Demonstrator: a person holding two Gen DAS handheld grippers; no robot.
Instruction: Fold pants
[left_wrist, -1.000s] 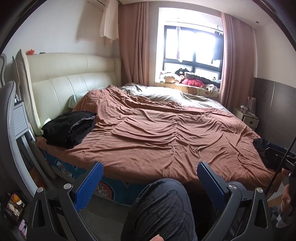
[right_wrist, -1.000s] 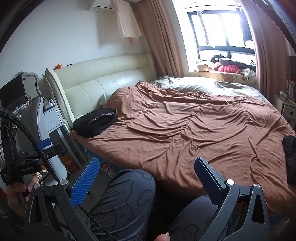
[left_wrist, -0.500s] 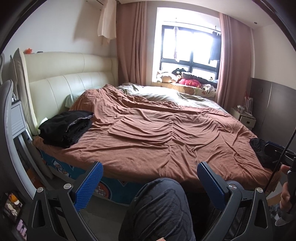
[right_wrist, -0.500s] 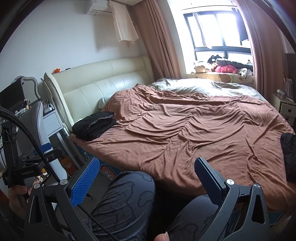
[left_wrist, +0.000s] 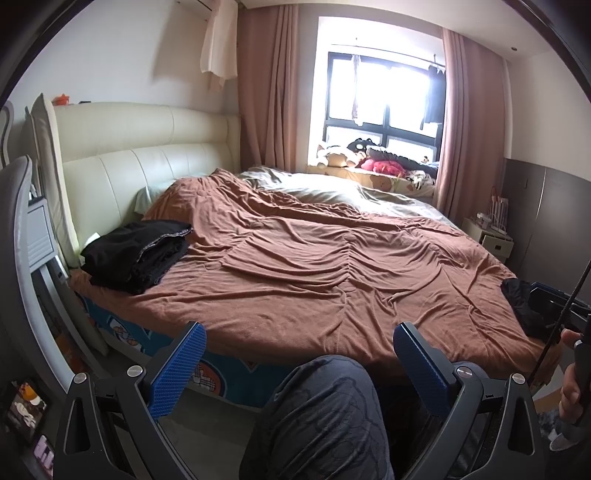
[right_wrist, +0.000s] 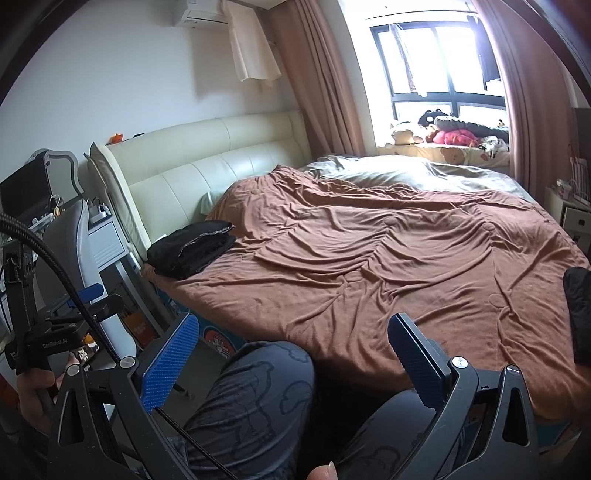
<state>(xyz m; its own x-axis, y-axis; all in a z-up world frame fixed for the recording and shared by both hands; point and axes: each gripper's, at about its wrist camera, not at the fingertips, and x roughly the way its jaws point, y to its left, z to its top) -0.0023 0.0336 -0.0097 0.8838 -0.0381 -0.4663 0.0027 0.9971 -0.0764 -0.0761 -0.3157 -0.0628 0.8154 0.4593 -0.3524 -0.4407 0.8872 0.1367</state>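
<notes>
Bedroom setup here: I'm sitting at the side of a big bed (left_wrist: 295, 288) with a rumpled brown cover, cream headboard (left_wrist: 147, 147) off to my left, window (left_wrist: 384, 92) with pink curtains at the far end.

Closest to me are my own knees, right under both cameras. My left gripper (left_wrist: 295, 363) hangs over my knee with its blue pads wide apart, nothing between them. My right gripper (right_wrist: 291, 354) is the same deal, spread wide and empty, hovering short of the bed edge.

Now the bit that matters. There's a dark garment (left_wrist: 524, 302) lying crumpled on the near right corner of the bed, and it's only partly in frame in both views, so I can't really tell its long axis or which end is the waistband. I'm guessing those are the pants to fold. They sit off to the right of both grippers, and my right gripper is clearly the nearer one, so I'd expect that side to reach first and drag them toward the open middle of the cover.

Further away, up by the headboard on the left, there's a black folded pile (left_wrist: 136, 254). Looks already done, and it's well apart from either gripper.
</notes>
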